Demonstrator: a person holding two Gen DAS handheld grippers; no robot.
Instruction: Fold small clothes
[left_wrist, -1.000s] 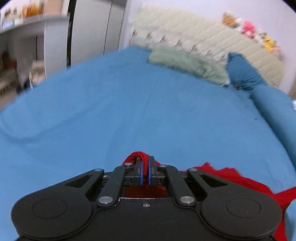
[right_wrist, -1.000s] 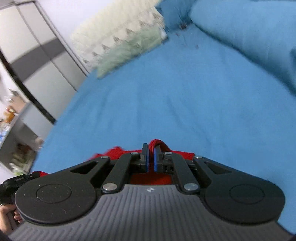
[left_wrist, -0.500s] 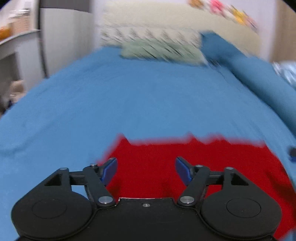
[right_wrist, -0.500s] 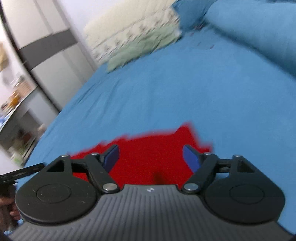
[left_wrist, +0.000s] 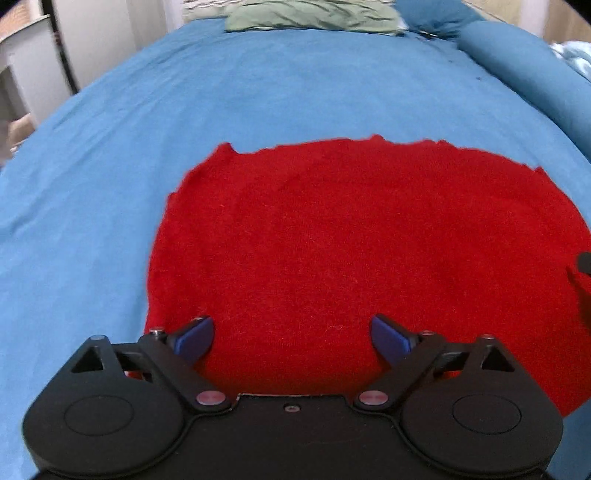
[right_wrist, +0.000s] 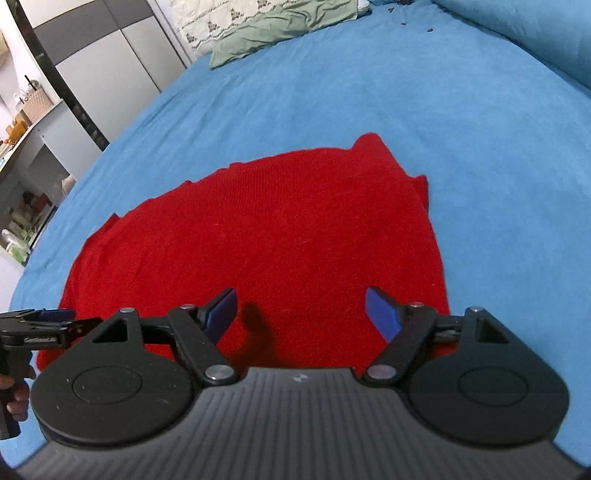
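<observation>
A red knitted garment (left_wrist: 362, 236) lies flat on the blue bedsheet (left_wrist: 258, 92), folded over with a ragged far edge. My left gripper (left_wrist: 291, 338) is open and empty above its near left part. The garment also shows in the right wrist view (right_wrist: 266, 229). My right gripper (right_wrist: 301, 310) is open and empty above its near right part. The left gripper (right_wrist: 40, 325) shows at the left edge of the right wrist view, held in a hand.
A green pillow (left_wrist: 310, 14) and a patterned headboard cushion (right_wrist: 207, 26) lie at the far end. A rolled blue blanket (left_wrist: 524, 62) runs along the right side. A wardrobe (right_wrist: 107, 74) and shelves (right_wrist: 26, 192) stand left of the bed.
Both grippers were shut on the red garment's edge a second ago. They opened, let it drop flat, and drew back above it.
</observation>
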